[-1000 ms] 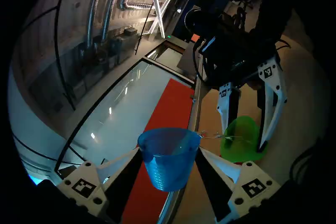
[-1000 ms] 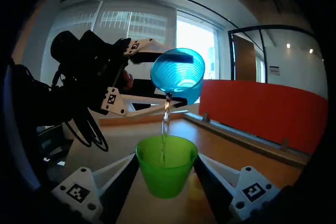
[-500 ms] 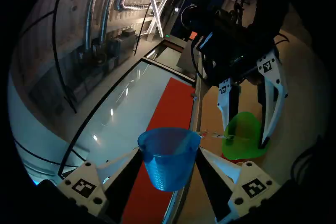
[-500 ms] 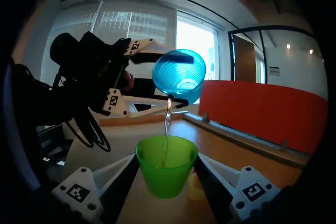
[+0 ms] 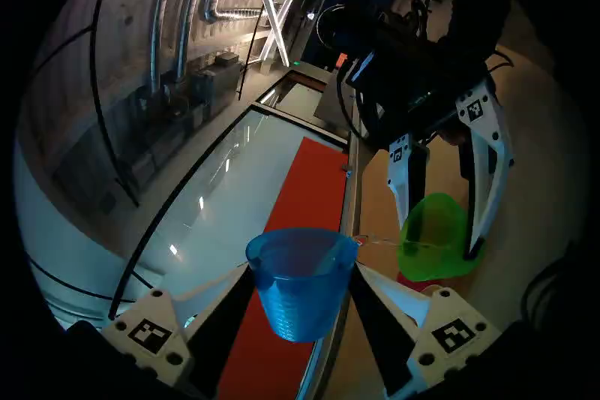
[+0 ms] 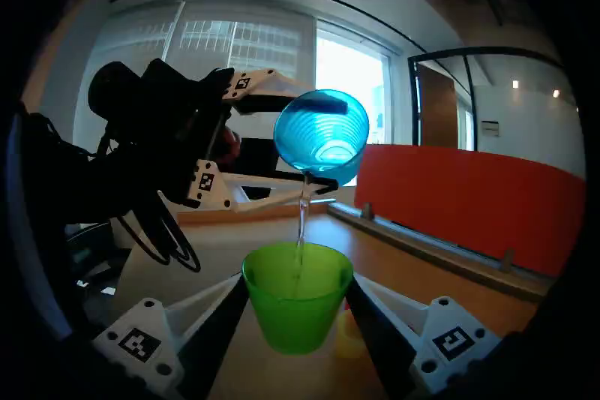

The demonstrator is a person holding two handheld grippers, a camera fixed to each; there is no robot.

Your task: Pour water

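Blue cup (image 6: 321,132) clamped in left claw (image 5: 301,274), tipped mouth-down above green cup (image 5: 433,239), which right claw (image 6: 297,291) grips over the wooden surface (image 6: 390,265). Thin water stream (image 6: 301,212) lands inside — mid-pour. Next, I'd judge: hold green steady, right the blue once it runs dry. Fill level hard to read — small yellow thing (image 6: 347,332) behind green mostly hidden.

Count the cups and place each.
2. The blue cup is tipped in the left gripper above the green cup, held upright in the right gripper. A partly hidden yellow object is unclear.
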